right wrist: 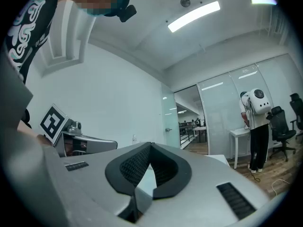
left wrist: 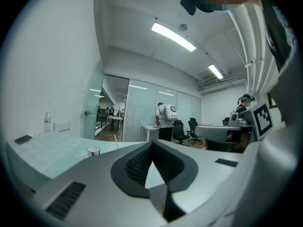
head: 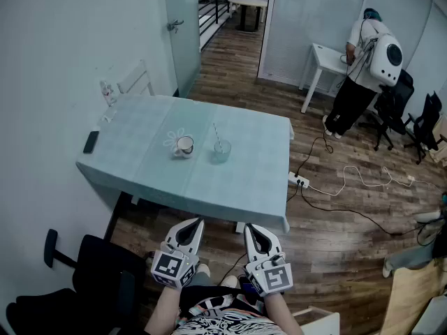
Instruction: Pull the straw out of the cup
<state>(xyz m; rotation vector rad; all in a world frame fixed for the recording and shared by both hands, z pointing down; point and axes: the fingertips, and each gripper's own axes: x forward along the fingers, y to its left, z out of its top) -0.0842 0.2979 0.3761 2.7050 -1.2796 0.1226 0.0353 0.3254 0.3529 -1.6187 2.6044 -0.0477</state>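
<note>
A clear cup stands near the middle of the table with the pale cloth. A thin straw rises from the cup, leaning a little left. Both grippers hang below the table's near edge, well short of the cup. My left gripper and my right gripper are shut with nothing between the jaws. In the left gripper view the shut left gripper points over the table, and the straw shows as a faint line. The right gripper also has its tips together in the right gripper view.
A white mug on a flower-shaped coaster sits left of the cup. A phone and a small bottle are at the table's left side. A black chair is at lower left. A power strip with cables lies on the floor; a person stands at back right.
</note>
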